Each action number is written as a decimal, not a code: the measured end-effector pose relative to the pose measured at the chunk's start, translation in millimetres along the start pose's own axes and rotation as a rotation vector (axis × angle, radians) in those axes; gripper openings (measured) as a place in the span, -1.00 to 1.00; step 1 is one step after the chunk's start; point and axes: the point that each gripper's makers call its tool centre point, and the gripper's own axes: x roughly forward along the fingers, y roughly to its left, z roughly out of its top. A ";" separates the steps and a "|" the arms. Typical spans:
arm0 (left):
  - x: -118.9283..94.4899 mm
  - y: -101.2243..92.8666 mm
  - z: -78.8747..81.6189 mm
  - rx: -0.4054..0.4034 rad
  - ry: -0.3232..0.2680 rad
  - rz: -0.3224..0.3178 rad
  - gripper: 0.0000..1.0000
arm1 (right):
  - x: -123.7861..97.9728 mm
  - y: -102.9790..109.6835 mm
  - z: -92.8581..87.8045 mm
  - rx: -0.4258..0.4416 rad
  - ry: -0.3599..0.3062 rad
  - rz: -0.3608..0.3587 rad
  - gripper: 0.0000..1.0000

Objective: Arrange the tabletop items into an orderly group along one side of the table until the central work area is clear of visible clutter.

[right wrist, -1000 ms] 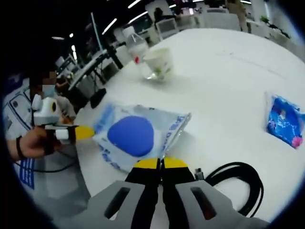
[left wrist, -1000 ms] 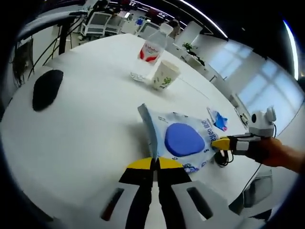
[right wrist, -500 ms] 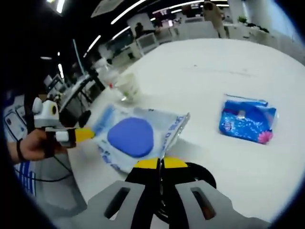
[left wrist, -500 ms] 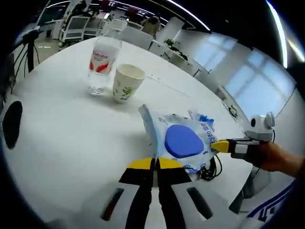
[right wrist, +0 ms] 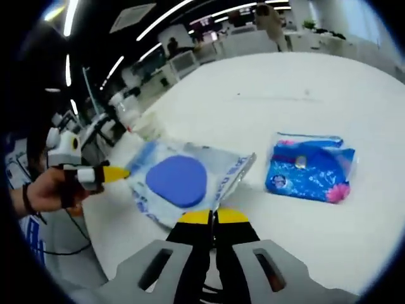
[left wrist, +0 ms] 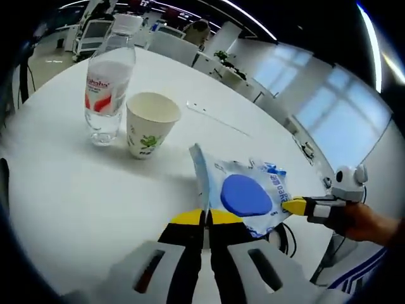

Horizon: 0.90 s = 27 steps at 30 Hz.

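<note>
A white wipes pack (left wrist: 243,195) with a blue oval lid hangs between both grippers just above the white table (left wrist: 76,190). My left gripper (left wrist: 205,217) is shut on the pack's near edge. From the right, the right gripper (left wrist: 292,206) pinches the opposite corner. In the right gripper view the same pack (right wrist: 180,180) sits right ahead, with my right gripper (right wrist: 214,216) shut on its edge and the left gripper (right wrist: 117,172) shut on its far corner, held by a hand. A clear water bottle (left wrist: 107,88) and a paper cup (left wrist: 149,123) stand side by side beyond the pack.
A flat blue packet (right wrist: 310,174) lies on the table (right wrist: 354,95) to the right of the pack. A black cable (left wrist: 285,235) curls near the table edge under the pack. Office chairs and desks stand beyond the table.
Both grippers have carried the pack across the table. The bottle and cup now loom closer in the left gripper view, and the blue packet sits nearer in the right gripper view.
</note>
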 end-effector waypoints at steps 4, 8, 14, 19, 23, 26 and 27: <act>10.2 6.1 16.2 -0.034 -0.024 0.008 -1.00 | 10.8 -2.4 13.0 -0.017 -0.007 -0.001 -1.00; 23.8 11.3 29.6 -0.066 -0.045 0.014 -1.00 | 19.5 -7.2 17.5 -0.012 -0.009 -0.005 -1.00; 42.9 14.9 31.4 -0.103 -0.044 0.024 -1.00 | 30.5 -18.4 20.5 0.011 -0.008 -0.035 -1.00; 52.4 21.5 27.2 -0.126 -0.034 0.041 -1.00 | 40.4 -26.7 19.2 0.025 0.008 -0.055 -1.00; 57.6 26.2 30.2 -0.154 -0.045 0.051 -1.00 | 46.6 -28.5 22.3 0.021 0.007 -0.066 -1.00; 61.4 30.2 30.7 -0.166 -0.043 0.055 -1.00 | 51.4 -31.5 25.1 0.023 0.009 -0.080 -1.00; 62.1 31.7 30.0 -0.170 -0.041 0.058 -1.00 | 52.3 -32.3 27.2 0.025 0.005 -0.082 -1.00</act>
